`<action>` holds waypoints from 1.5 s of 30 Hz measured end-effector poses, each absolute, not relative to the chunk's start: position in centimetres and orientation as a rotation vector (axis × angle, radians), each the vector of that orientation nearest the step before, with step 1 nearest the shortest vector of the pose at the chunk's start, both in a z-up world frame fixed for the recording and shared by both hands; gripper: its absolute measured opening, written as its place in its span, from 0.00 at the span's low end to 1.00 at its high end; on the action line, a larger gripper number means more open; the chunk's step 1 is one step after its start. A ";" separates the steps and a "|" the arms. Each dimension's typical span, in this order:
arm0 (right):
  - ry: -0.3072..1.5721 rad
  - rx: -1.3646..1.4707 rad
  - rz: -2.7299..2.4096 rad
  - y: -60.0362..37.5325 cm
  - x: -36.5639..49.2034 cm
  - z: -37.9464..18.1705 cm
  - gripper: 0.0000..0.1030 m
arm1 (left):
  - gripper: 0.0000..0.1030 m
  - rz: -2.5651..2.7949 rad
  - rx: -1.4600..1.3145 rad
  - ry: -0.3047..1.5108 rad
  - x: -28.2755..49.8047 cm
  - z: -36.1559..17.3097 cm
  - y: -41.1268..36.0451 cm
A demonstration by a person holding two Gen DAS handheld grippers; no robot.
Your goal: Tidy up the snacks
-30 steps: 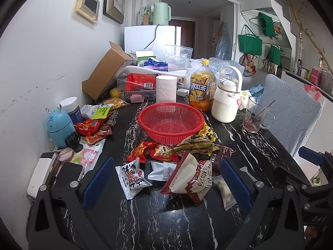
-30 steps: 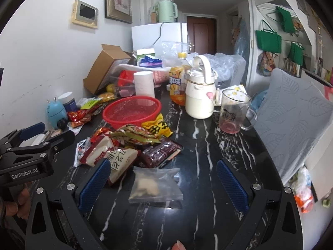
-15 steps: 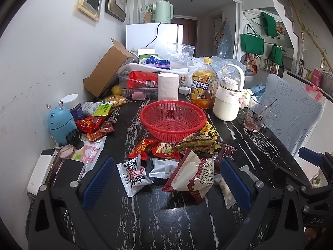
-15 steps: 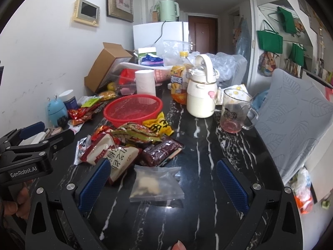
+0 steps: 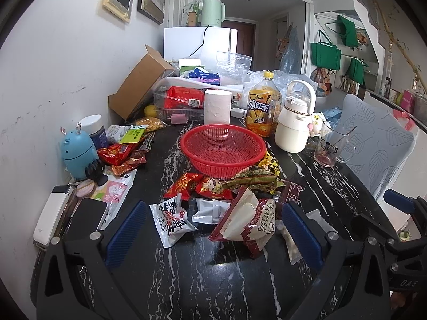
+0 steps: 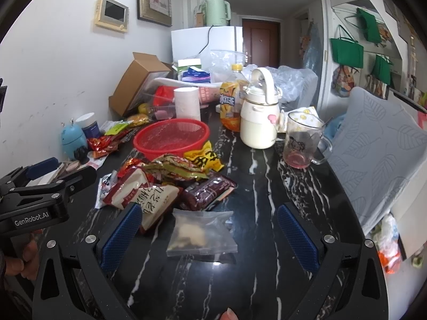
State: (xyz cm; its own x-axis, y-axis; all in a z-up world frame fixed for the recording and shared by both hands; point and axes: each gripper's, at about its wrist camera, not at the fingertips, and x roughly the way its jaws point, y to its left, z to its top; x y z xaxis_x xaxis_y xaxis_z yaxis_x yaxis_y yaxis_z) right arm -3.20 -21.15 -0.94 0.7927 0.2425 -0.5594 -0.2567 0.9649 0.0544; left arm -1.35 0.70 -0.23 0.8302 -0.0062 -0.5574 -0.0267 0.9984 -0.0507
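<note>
An empty red mesh basket (image 5: 223, 150) (image 6: 172, 138) stands mid-table on the black marble table (image 5: 202, 272). A heap of snack packets lies in front of it: a white packet (image 5: 170, 220), a red-and-white bag (image 5: 245, 220) (image 6: 145, 194), red packets (image 5: 197, 188), a green-gold pack (image 5: 253, 181), a dark red pack (image 6: 209, 190), a yellow packet (image 6: 204, 158). A clear zip bag (image 6: 201, 233) lies between the right fingers. My left gripper (image 5: 212, 236) and right gripper (image 6: 209, 241) are both open and empty, above the near table edge.
A tea bottle (image 5: 263, 109), white kettle jug (image 5: 295, 122), glass mug (image 5: 332, 146) and paper roll (image 5: 217, 106) stand behind the basket. More snacks (image 5: 121, 154), a blue gadget (image 5: 77, 152) and a phone (image 5: 85, 217) line the left wall. A grey chair (image 6: 379, 146) stands right.
Both views have shifted slightly; the table contents appear a touch lower and closer. Nothing on the table has moved and both grippers stay open.
</note>
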 end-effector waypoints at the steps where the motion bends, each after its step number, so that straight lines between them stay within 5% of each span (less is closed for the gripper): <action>1: 0.597 -0.026 0.268 -21.1 -3.2 -1.0 1.00 | 1.00 0.011 -0.058 0.590 -1.4 -0.2 0.7; 45: 0.726 -0.033 0.343 -19.1 -0.5 -5.0 1.00 | 1.00 0.020 -0.064 0.668 -0.8 -3.6 2.5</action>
